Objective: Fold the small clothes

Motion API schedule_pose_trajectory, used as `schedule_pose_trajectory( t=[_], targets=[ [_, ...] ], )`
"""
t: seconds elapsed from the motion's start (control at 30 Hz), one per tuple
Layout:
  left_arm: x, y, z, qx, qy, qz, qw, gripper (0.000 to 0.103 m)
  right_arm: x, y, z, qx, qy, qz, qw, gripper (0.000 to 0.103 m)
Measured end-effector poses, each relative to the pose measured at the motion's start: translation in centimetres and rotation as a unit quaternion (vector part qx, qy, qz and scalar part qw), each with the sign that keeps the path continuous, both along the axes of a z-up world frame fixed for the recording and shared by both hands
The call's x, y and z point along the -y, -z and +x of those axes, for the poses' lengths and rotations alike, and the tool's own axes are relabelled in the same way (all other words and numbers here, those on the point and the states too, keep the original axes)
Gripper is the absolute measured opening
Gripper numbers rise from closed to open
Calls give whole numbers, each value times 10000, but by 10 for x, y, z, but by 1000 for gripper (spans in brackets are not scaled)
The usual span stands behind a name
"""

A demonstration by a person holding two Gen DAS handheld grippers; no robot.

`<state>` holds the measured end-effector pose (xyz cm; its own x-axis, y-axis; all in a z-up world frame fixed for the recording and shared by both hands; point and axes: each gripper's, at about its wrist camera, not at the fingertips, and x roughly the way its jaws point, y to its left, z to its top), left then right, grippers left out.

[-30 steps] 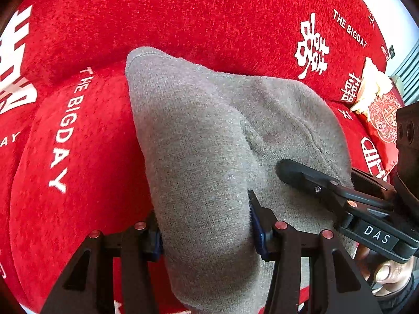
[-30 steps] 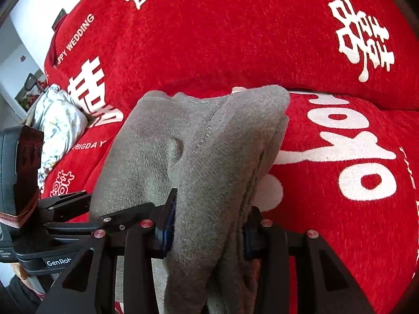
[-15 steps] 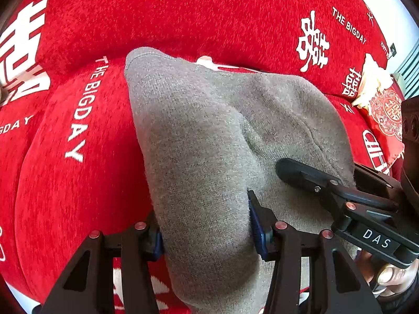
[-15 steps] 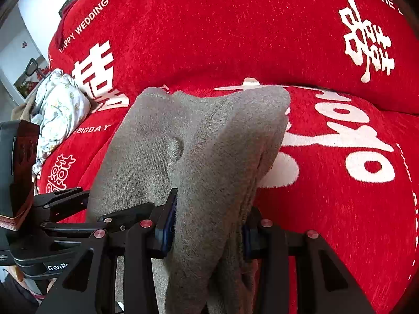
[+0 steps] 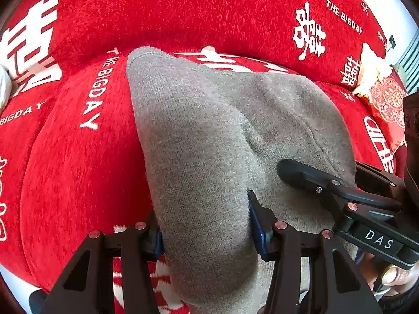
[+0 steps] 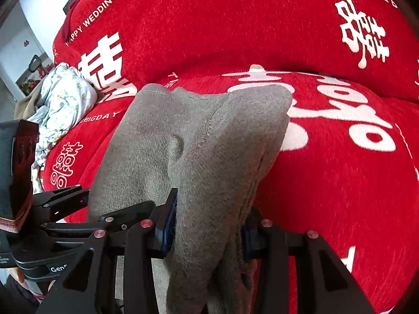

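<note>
Red sofa cover (image 5: pixel 78 183) w/ white lettering fills the background as both grippers hold one grey knit garment (image 5: pixel 199 157) above the seat cushion.

Detail: left gripper (image 5: pixel 207 233) is clamped on a bunched fold of the garment, blue pads pressed to the cloth on both sides; right gripper (image 6: pixel 207 233) is clamped likewise on the garment's other side, where several layers are stacked. Garment hangs draped btwn the two tools, its far edge toward the seam where seat meets backrest, rest trailing down below the jaws. From the left wrist view the right tool shows at the right edge, w/ a fingertip (image 5: pixel 390 274) of the person under it. A floral cloth bundle (image 6: pixel 62 99) lies at the sofa's left end; a red patterned cushion (image 5: pixel 387 104) sits at its right end.
</note>
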<state>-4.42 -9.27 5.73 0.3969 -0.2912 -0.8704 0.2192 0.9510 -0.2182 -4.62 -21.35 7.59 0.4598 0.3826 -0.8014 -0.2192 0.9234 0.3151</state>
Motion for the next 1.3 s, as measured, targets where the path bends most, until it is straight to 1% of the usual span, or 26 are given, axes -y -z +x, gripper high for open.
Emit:
schedule_pose_trajectory(
  t=[0.33, 0.53, 0.6, 0.63, 0.67, 0.73, 0.77, 0.83, 0.93, 1.0, 1.03, 1.07, 1.1, 1.13, 1.2, 1.23, 1.27, 1.3],
  targets=[
    [-6, 3, -25, 79, -39, 68, 9999, 53, -4, 6, -27, 58, 19, 149, 9999, 43],
    [-6, 2, -36, 209, -36, 190, 9996, 53, 0, 9, -35, 83, 41, 250, 9996, 43],
    [-6, 3, -41, 275, -23, 239, 9993, 53, 2, 12, -35, 78, 42, 272, 9996, 45],
    [-6, 3, -43, 287, -22, 243, 9993, 54, 4, 14, -35, 62, 54, 284, 9996, 46],
    [-7, 4, -43, 285, -35, 243, 9993, 56, 6, 16, -35, 42, 79, 281, 9996, 51],
    [-9, 4, -45, 298, -133, 369, 9988, 68, 12, 19, -34, 28, 198, 197, 9996, 60],
    [-10, 2, -46, 341, -173, 463, 9982, 71, 18, 19, -35, 58, 318, 131, 9994, 60],
    [-12, -4, -50, 450, -214, 557, 9972, 71, 30, 16, -39, 134, 495, 216, 9985, 60],
    [-16, -24, -54, 849, -346, 631, 9938, 71, 44, 0, -48, 457, 666, 317, 9962, 60],
    [-21, -30, -44, 942, -506, 626, 9923, 72, 44, -9, -49, 632, 517, 481, 9955, 64],
    [-22, -30, -37, 897, -571, 671, 9921, 72, 41, -12, -47, 680, 415, 498, 9956, 66],
    [-23, -27, -24, 811, -656, 828, 9911, 72, 35, -12, -43, 693, 280, 504, 9959, 68],
    [-22, -24, -16, 747, -699, 935, 9904, 72, 30, -10, -38, 657, 158, 541, 9962, 68],
    [-23, -16, -2, 591, -725, 998, 9906, 72, 24, -4, -29, 524, 19, 616, 9967, 68],
    [-23, -7, 9, 421, -711, 927, 9923, 72, 18, 9, -15, 256, -48, 736, 9969, 68],
    [-22, -4, 14, 384, -691, 927, 9926, 74, 18, 15, -10, 150, -43, 781, 9968, 68],
    [-20, -2, 18, 419, -693, 1007, 9916, 78, 18, 23, -3, 42, 4, 813, 9967, 68],
    [-18, 1, 21, 492, -736, 1176, 9891, 89, 19, 28, 2, 10, 50, 808, 9967, 68]
  ],
)
